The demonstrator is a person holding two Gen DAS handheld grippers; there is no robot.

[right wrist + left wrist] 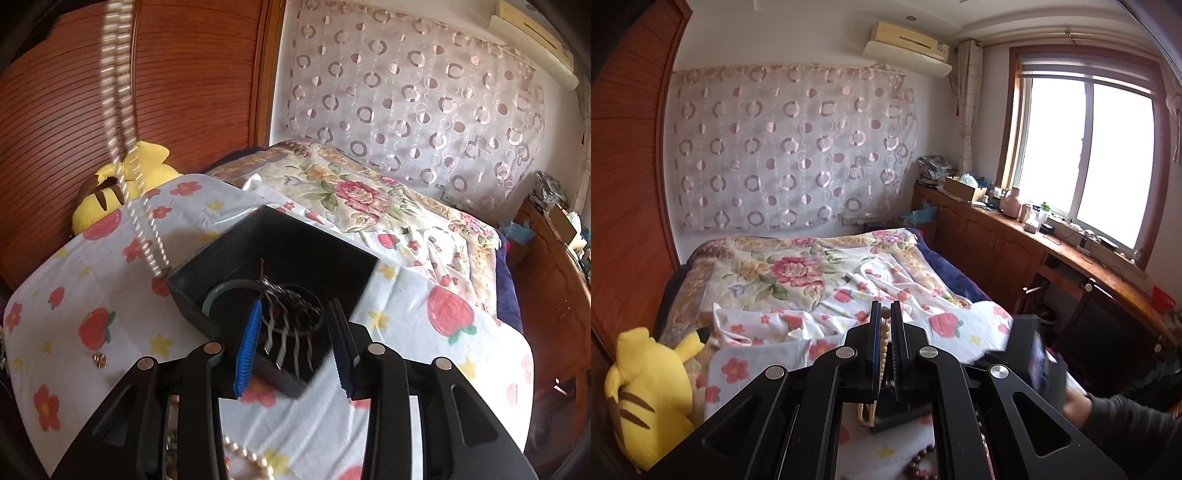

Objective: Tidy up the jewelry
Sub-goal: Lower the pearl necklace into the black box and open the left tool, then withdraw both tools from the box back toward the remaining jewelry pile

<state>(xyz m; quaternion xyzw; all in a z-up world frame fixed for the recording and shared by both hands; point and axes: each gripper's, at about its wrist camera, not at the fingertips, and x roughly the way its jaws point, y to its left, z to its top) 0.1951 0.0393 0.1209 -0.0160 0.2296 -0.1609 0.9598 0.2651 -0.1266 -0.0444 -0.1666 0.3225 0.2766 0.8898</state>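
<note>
My left gripper (885, 310) is clenched on a cream bead necklace (882, 354): the strand runs down the narrow slot between the two fingers and loops out below them. In the right wrist view the same necklace (122, 122) hangs as a long doubled strand, blurred, coming down from the top edge to the left corner of the black box (291, 243), where its lowest beads appear to touch the rim.

I take the black box as my landmark. It sits open on the flowered sheet (92, 295) spread over the bed. Inside it I see a green bangle (221, 291) against the left wall and a dark beaded bracelet (295, 314) beside it, with some thin pale pieces nearer me that I cannot make out.

My right gripper (295, 343) is released, its fingers spread wide, one with a blue pad (248, 354), and they frame the near side of the box without touching anything that I can see.

Nearer me than the box, a string of pearls (247, 458) lies on the sheet. Left of the box lies a small gold-coloured piece (99, 360). Beyond the box to the left, a yellow plush toy (125, 188) rests against the wooden wardrobe (55, 110).

In the left wrist view, dark reddish beads (919, 465) lie on the sheet beneath my left gripper.
</note>
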